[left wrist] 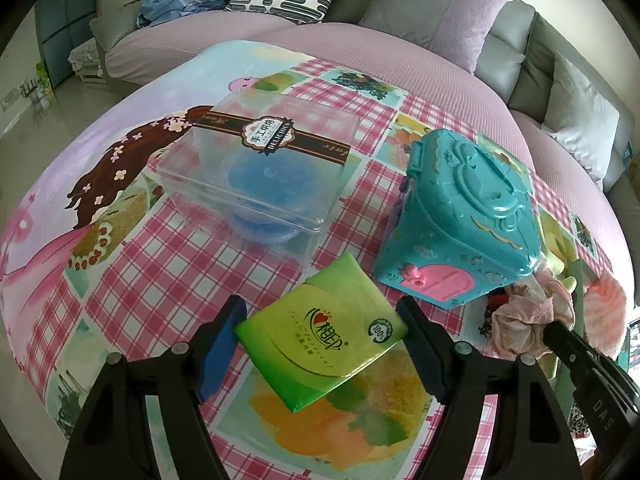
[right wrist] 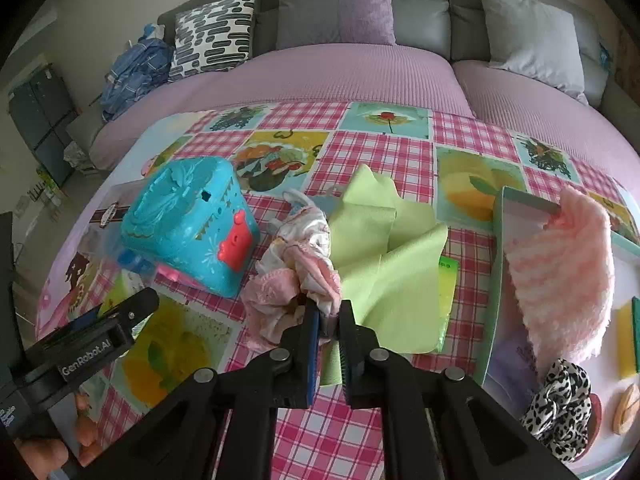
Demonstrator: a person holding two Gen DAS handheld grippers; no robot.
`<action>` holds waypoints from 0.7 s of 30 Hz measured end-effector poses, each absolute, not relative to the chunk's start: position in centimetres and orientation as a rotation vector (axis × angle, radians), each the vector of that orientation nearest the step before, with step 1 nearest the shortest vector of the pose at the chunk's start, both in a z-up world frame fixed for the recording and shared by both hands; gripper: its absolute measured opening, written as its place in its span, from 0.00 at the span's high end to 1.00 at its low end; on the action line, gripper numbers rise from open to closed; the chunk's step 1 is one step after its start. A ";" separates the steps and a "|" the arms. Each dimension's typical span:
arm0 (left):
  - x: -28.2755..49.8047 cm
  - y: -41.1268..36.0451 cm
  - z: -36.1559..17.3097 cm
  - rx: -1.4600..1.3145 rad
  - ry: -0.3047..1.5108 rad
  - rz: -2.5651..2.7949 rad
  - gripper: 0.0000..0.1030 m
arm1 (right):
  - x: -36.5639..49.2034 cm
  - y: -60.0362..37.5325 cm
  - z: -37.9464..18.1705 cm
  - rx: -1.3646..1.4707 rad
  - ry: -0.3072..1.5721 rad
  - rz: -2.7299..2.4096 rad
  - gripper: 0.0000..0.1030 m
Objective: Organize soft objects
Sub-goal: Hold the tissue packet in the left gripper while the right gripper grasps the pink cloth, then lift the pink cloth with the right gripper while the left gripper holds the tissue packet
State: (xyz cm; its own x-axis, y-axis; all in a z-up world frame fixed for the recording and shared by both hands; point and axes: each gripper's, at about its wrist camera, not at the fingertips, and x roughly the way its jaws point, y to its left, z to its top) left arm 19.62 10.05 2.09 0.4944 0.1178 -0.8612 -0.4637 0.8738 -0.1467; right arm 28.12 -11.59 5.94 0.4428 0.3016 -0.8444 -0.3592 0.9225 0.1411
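Left wrist view shows the left gripper (left wrist: 320, 332) with its jaws spread wide, a green tissue pack (left wrist: 320, 336) lying between them; whether the pads press on its corners I cannot tell. Beyond it stand a teal toy case (left wrist: 460, 216) and, further left, a clear plastic box (left wrist: 256, 168) on the checked tablecloth (left wrist: 160, 288). In the right wrist view the right gripper (right wrist: 329, 322) has its jaws nearly together, pinching a fold of the pink-and-white scrunchie (right wrist: 296, 276). Just behind that lies a light green cloth (right wrist: 380, 256). To the right, a fluffy pink cloth (right wrist: 560, 272) hangs over a shallow tray (right wrist: 494, 280), with a leopard-print scrunchie (right wrist: 560, 408) inside it. A purple-covered sofa (right wrist: 340, 72) sits beyond.
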 end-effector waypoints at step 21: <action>19.9 10.1 1.9 -0.384 1.008 0.349 0.24 | 27.2 -12.5 8.1 -0.121 0.995 0.350 0.78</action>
